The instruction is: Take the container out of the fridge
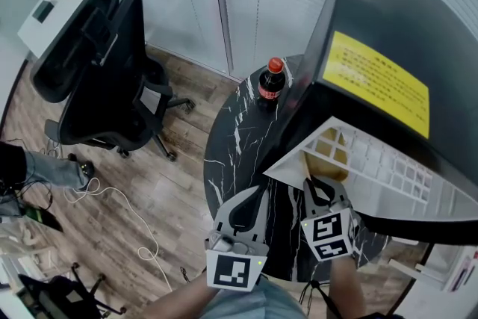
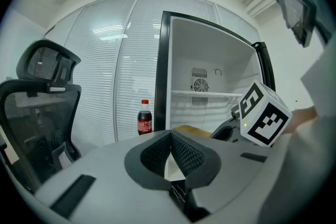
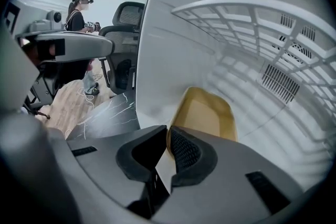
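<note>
A shallow yellow container (image 3: 206,114) lies on the floor of the open white fridge (image 1: 388,33), under a white wire shelf (image 3: 252,29). My right gripper (image 3: 168,132) reaches into the fridge, and its jaws are pinched on the container's near rim. The head view puts this gripper (image 1: 318,189) at the fridge's mouth, with the container (image 1: 328,152) just beyond its tips. My left gripper (image 1: 256,196) hovers over the black marble table, shut and empty, its pads touching (image 2: 170,134). It faces the fridge's opening, where the container (image 2: 190,129) and the right gripper's marker cube (image 2: 265,114) show.
The fridge stands on a round black marble table (image 1: 235,142), with a cola bottle (image 1: 271,81) upright beside it at the back. A black office chair (image 1: 104,63) stands on the wooden floor to the left. A person (image 3: 79,14) stands far off behind.
</note>
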`<move>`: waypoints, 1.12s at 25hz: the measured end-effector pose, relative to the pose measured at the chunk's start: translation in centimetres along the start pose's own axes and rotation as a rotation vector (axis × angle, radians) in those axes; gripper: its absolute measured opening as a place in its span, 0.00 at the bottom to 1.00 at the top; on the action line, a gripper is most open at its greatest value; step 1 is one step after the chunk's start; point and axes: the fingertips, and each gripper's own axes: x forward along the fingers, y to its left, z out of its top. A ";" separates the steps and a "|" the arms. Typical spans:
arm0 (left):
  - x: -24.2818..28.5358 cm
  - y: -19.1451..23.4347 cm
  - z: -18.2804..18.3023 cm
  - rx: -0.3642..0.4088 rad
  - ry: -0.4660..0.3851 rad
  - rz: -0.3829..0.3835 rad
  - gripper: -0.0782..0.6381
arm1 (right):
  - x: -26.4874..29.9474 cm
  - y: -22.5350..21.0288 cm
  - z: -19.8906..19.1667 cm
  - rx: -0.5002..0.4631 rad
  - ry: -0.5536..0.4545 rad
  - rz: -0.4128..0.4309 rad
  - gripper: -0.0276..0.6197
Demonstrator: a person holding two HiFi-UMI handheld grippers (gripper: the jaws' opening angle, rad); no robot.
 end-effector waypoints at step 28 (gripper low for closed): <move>-5.8 -5.0 1.2 0.047 -0.061 -0.014 0.13 | -7.6 4.0 -2.2 -0.009 -0.074 0.001 0.10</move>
